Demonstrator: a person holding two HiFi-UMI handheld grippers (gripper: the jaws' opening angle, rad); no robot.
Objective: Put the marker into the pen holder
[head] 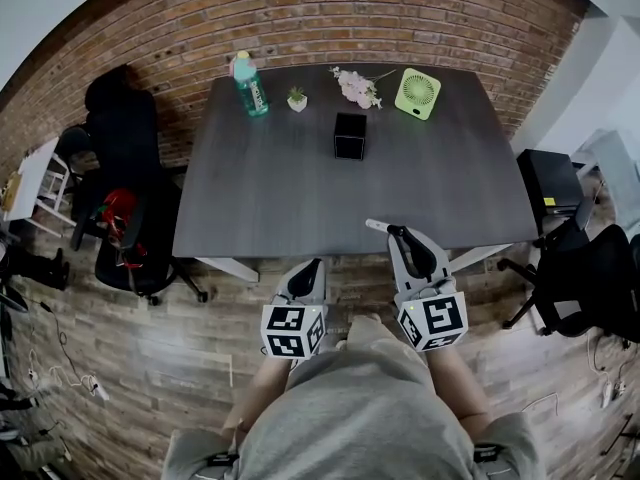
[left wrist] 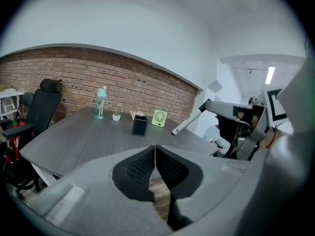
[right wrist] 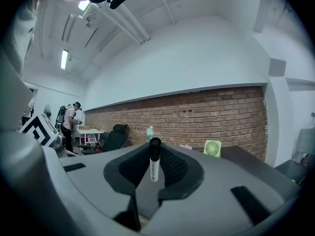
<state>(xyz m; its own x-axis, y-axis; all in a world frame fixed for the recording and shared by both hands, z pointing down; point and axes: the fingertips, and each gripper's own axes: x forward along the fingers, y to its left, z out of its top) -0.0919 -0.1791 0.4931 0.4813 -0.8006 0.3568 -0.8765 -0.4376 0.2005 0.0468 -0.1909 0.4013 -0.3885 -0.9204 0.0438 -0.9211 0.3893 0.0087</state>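
Half done: right gripper [head: 398, 234] clamps the marker [right wrist: 154, 160], held over the near edge of the tabletop [head: 260, 198]. Left gripper [head: 314, 265] clenched, empty. Remaining: carry to pen holder [head: 349, 135], well apart, then drop it in.

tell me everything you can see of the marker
The marker is a slim white stick, plastic by the look, with a black cap at one end. The right gripper holds it, fingers shut on it near the black end. It hangs in the air over the table near its front edge, its white end poking out to the person's left, touching nothing else.
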